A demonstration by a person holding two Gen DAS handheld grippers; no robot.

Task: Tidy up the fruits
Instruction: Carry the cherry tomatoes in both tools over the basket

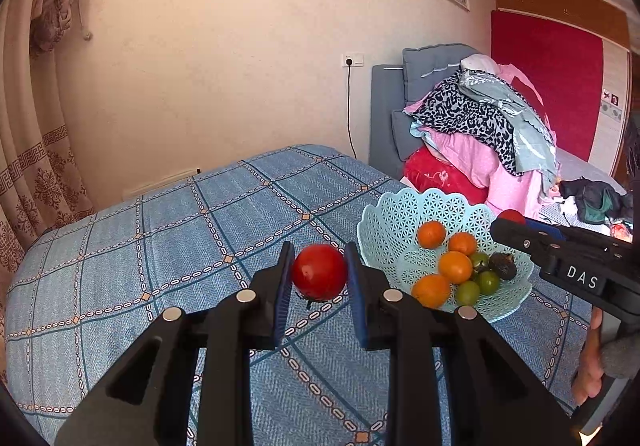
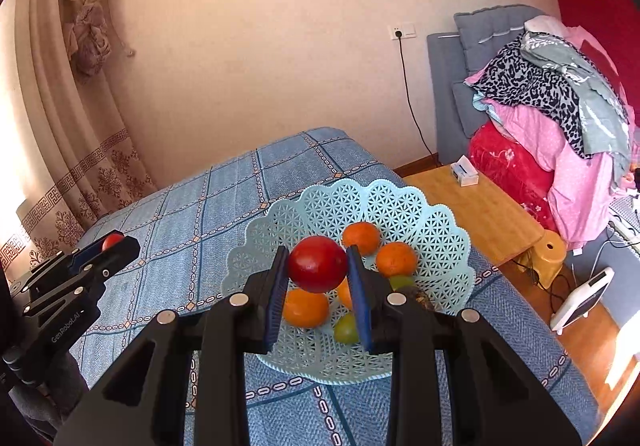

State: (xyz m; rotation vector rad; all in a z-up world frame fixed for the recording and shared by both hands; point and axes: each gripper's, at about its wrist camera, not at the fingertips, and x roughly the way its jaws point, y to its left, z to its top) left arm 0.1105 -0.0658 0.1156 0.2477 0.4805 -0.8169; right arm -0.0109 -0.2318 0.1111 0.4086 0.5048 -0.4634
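- Left gripper (image 1: 319,273) is clamped on a red tomato (image 1: 319,272), held just above the blue checked bedspread (image 1: 160,246), beside the basket
- Right gripper (image 2: 317,264) grips a red apple (image 2: 317,264) over the pale blue lattice basket (image 2: 440,230)
- Basket holds 4 oranges (image 1: 455,267), 3 green fruits (image 1: 468,293) and 1 dark fruit (image 1: 503,266), hard to identify
- In the right wrist view the fingers (image 2: 362,302) hide part of the pile
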